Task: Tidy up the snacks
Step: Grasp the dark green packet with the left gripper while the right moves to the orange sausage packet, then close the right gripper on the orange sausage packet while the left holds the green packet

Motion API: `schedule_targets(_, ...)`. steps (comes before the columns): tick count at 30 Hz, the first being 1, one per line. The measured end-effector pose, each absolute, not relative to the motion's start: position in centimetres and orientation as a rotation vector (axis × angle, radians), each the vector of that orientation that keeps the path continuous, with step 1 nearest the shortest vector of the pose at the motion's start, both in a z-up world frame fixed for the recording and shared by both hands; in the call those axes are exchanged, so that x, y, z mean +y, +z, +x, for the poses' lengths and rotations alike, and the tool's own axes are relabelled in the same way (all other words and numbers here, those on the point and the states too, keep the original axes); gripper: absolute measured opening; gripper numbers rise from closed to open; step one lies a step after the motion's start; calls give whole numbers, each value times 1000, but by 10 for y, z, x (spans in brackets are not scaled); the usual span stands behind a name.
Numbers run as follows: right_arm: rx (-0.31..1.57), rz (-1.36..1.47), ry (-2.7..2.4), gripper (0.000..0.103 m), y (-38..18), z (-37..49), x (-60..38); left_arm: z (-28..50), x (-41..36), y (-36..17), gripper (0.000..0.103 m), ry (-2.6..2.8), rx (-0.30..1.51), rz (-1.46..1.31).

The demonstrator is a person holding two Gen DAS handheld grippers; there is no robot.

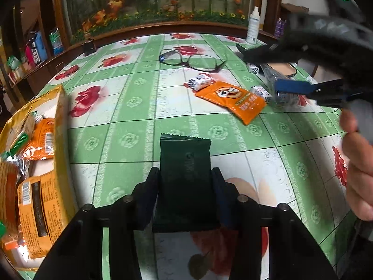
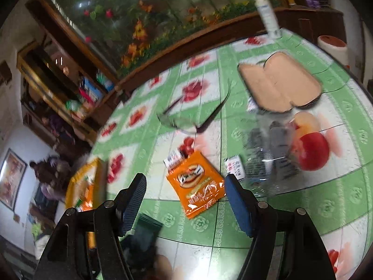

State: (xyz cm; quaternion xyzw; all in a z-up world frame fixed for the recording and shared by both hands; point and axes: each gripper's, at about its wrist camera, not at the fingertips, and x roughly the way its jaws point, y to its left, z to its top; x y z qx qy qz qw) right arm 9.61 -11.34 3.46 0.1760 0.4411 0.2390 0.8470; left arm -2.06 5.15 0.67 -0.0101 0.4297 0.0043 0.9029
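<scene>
green floral tablecloth (image 1: 130, 137) is only partly tidied: my yellow snack box (image 1: 59, 140) at the left already has several packets in it. left gripper (image 1: 185, 177) is clamped on a dark green packet (image 1: 185, 161) just beside that box. right gripper (image 2: 185, 194) hangs spread and empty over the orange packet (image 2: 195, 184), with small white candies (image 1: 201, 80) also left, i'd guess.

The right wrist view is motion-blurred; the yellow box (image 1: 59, 126) is cut off at the left wrist view's edge.
</scene>
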Motion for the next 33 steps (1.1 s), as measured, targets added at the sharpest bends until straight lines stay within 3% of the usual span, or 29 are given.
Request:
schedule_targets(15, 979, -70, 503, 75, -3, 116, -50, -22, 55, 7, 43, 13, 888, -26)
schedule_targets(17, 952, -129, 477, 67, -4, 110, -44, -22, 55, 7, 43, 13, 888, -26)
schedule_targets(21, 949, -134, 466, 64, -3, 104, -45, -21, 54, 7, 43, 18, 889, -15)
schedule_targets(24, 959, -102, 475, 55, 1, 102, -49, -21, 53, 8, 43, 13, 887, -18)
schedule_targets(25, 956, -94, 481, 49, 3, 100, -49, -21, 54, 8, 43, 11, 886, -21)
schedule_targets(26, 960, -84, 490, 22, 5, 99, -50, -21, 54, 8, 43, 12, 886, -24)
schedule_targets(33, 997, -40, 513, 24, 8, 96, -51, -21, 52, 8, 43, 20, 890, -18)
